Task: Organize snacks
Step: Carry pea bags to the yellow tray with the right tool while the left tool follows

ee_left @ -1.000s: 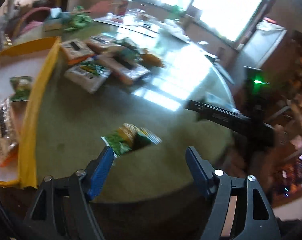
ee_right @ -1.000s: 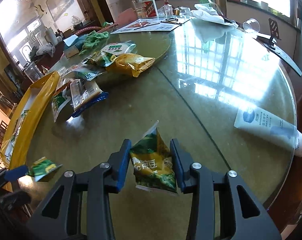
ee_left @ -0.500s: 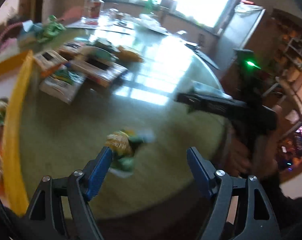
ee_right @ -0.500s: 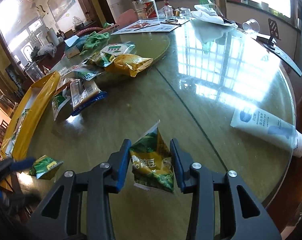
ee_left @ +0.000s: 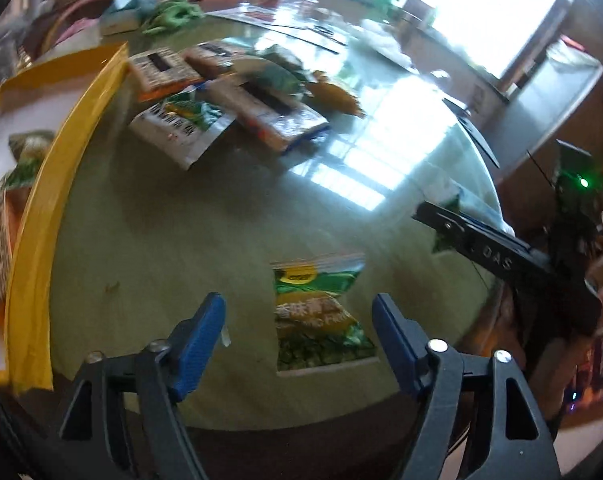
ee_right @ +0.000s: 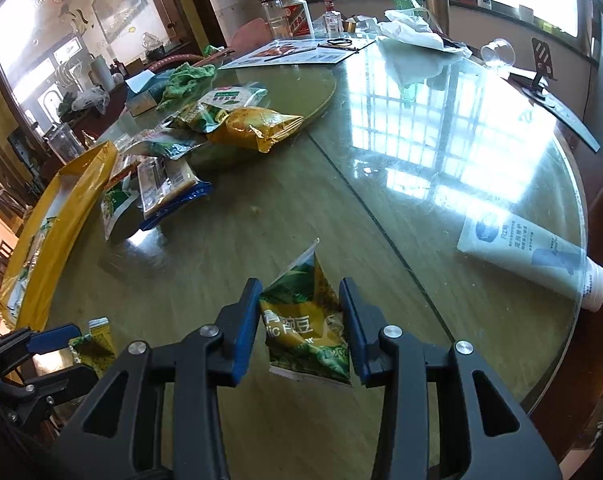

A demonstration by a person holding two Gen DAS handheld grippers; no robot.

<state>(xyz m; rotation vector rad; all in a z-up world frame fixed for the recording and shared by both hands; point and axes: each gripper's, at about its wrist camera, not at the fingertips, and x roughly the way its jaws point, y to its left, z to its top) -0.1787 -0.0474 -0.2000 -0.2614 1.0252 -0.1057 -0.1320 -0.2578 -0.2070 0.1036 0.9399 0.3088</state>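
A small green and yellow snack packet (ee_left: 317, 312) lies flat on the glass table between the blue fingers of my left gripper (ee_left: 299, 330). Its jaws are closing, and the pads stand clear of the packet on both sides. My right gripper (ee_right: 300, 292) is shut on another green and yellow packet (ee_right: 305, 332), held just above the table. In the right wrist view the left gripper (ee_right: 41, 344) shows at the lower left beside its packet (ee_right: 95, 344). A yellow tray (ee_left: 61, 184) with a few packets in it stands to the left.
A pile of snack packets (ee_right: 173, 160) lies beside the yellow tray (ee_right: 73, 200), an orange bag (ee_right: 257, 128) behind it. A white tube (ee_right: 529, 252) lies near the right table edge. Bottles (ee_right: 293, 20), a green cloth (ee_right: 185, 80) and papers crowd the far side.
The left gripper has come lower and shifted so the small packet now sits centred between its fingers, and its jaws have narrowed. The right gripper and its packet have not moved.
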